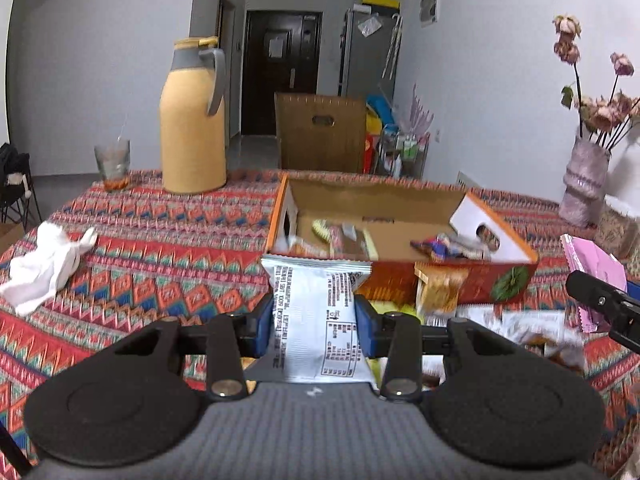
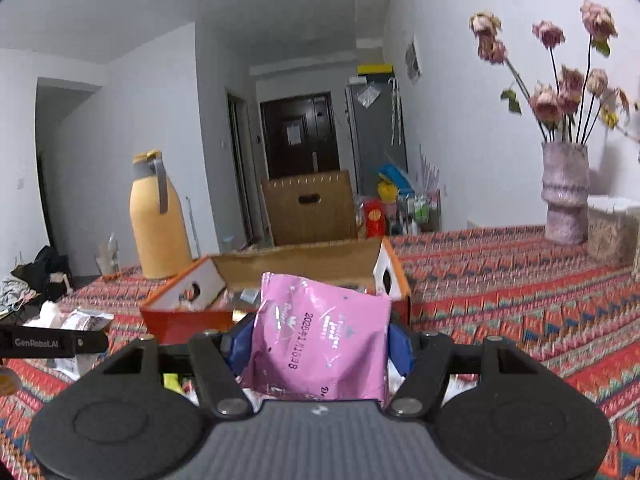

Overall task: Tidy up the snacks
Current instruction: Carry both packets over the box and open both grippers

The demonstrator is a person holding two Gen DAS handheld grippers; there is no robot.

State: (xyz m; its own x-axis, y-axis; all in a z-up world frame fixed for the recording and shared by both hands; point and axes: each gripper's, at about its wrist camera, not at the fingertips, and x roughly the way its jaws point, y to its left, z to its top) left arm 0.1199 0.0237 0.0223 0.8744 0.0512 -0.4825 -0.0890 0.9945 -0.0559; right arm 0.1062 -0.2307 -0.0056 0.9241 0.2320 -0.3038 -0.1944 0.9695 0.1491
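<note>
Okay, my left gripper level, clamping white packet; right gripper level, pinching pink packet, both facing orange box.

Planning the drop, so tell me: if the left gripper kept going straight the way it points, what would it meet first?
Probably the near wall of the open cardboard box, straight ahead of the left gripper and its white snack packet. Depth is unclear; held high enough, it might clear the rim.

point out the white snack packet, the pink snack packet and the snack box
white snack packet (image 1: 316,320), left wrist view, printed middle
pink snack packet (image 2: 324,336), right wrist view, front face
snack box (image 1: 400,284), left wrist view, front wall
</note>
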